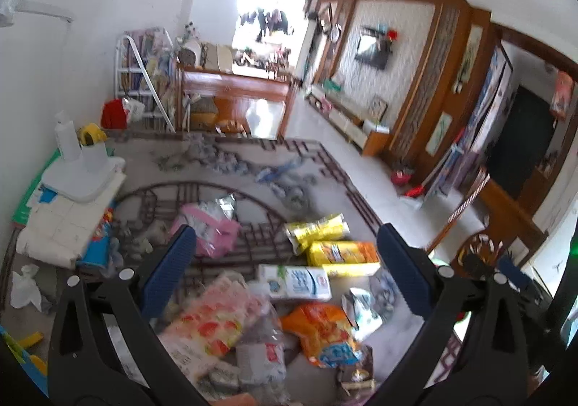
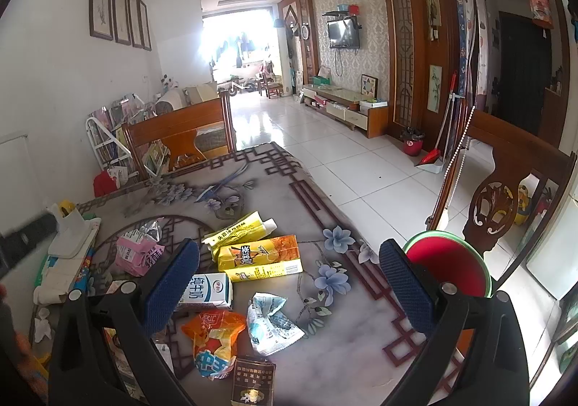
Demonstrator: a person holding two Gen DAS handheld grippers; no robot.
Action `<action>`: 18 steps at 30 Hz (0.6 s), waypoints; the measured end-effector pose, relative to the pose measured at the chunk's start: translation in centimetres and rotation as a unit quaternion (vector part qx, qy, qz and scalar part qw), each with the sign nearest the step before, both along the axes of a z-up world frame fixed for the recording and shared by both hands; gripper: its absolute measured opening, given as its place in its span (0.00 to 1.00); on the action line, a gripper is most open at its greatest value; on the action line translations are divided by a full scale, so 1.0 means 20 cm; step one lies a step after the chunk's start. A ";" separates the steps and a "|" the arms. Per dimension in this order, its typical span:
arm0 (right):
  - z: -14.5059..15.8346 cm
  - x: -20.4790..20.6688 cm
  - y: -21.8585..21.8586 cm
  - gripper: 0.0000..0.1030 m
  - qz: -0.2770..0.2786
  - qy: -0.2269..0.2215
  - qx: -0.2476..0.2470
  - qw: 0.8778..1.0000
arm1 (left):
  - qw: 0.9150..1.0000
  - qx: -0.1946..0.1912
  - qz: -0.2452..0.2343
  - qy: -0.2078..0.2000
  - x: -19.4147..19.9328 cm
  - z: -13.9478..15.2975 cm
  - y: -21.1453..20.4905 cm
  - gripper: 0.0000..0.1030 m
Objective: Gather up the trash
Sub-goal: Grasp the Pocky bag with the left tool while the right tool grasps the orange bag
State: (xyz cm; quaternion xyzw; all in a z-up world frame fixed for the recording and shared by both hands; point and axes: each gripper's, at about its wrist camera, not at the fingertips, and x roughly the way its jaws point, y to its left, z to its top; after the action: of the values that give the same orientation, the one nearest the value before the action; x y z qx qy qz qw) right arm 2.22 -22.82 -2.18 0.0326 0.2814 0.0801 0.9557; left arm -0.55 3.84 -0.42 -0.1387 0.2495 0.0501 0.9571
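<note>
Both your right gripper (image 2: 289, 283) and left gripper (image 1: 285, 268) hang wide open and empty above the table (image 2: 346, 351). The milk carton (image 2: 209, 292) lies just beside your right gripper's left finger; lower straight, straddle it squarely, then close.

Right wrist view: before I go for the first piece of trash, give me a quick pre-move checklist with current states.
1. Right tongs open and empty: ok.
2. Left tongs open and empty: ok.
3. Milk carton in reach between the right tongs: ok.
4. Orange snack bag lying free of the carton: cannot tell, edges meet.
5. Trash container: cannot tell; only a red bin far across the floor.
</note>
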 end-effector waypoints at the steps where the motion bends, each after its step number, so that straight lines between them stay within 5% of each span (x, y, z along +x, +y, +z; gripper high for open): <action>1: 0.00 0.00 0.01 0.93 0.003 0.002 0.001 1.000 | 1.000 0.007 0.001 -0.008 0.00 0.01 0.03 0.95; 5: -0.03 0.02 0.01 0.93 0.014 0.014 0.008 1.000 | 0.998 0.067 0.019 0.009 -0.02 -0.02 0.13 0.95; 9: -0.06 0.03 0.06 0.93 0.038 0.033 0.000 0.999 | 0.990 0.106 -0.001 0.094 -0.02 -0.17 0.21 0.95; 14: -0.10 0.04 0.12 0.93 0.067 0.047 -0.008 0.997 | 0.978 0.050 -0.041 0.196 -0.02 -0.44 0.30 0.94; 18: -0.14 0.08 0.17 0.93 0.092 0.080 -0.009 0.993 | 0.971 0.026 -0.074 0.227 0.00 -0.55 0.27 0.89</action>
State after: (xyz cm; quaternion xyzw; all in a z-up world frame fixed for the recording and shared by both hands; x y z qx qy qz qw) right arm 3.74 -19.48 -5.04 0.0041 0.3593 0.1623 0.9190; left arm -0.46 9.28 -11.35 -0.0795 0.4688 0.0156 0.8796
